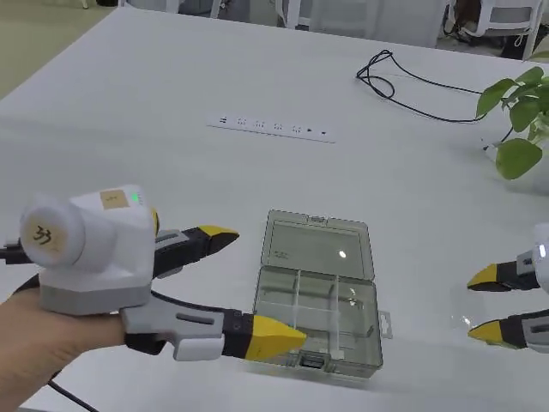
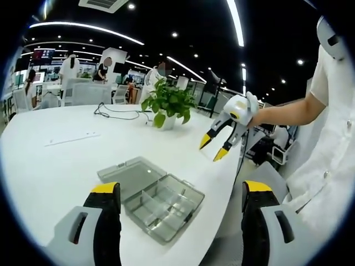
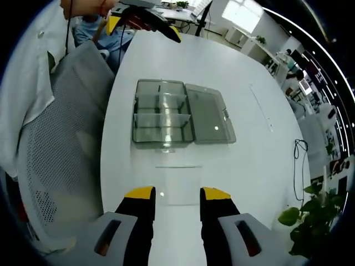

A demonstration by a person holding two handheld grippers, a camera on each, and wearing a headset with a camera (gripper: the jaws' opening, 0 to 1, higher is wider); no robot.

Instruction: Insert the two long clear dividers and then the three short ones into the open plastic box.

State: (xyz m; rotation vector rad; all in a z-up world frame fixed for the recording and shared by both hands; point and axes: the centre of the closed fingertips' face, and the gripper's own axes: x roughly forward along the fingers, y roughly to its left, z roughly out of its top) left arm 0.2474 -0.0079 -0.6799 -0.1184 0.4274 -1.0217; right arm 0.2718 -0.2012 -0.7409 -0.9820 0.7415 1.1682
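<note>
The smoky clear plastic box (image 1: 319, 319) lies open near the table's front edge, its lid (image 1: 317, 245) folded flat behind it. Clear dividers stand inside and split it into compartments (image 3: 161, 113). My left gripper (image 1: 249, 283) hovers just left of the box with its jaws spread wide and nothing in them; the left gripper view looks past them at the box (image 2: 161, 202). My right gripper (image 1: 485, 303) is open at the right edge, apart from the box. A flat clear divider piece (image 3: 177, 178) lies on the table just ahead of the right gripper (image 3: 177, 193).
A white power strip (image 1: 270, 127) lies mid-table, a black cable (image 1: 403, 81) behind it, and a potted plant (image 1: 519, 112) at the far right. A grey mesh chair (image 3: 66, 138) stands at the table's near edge. People sit far off in the room.
</note>
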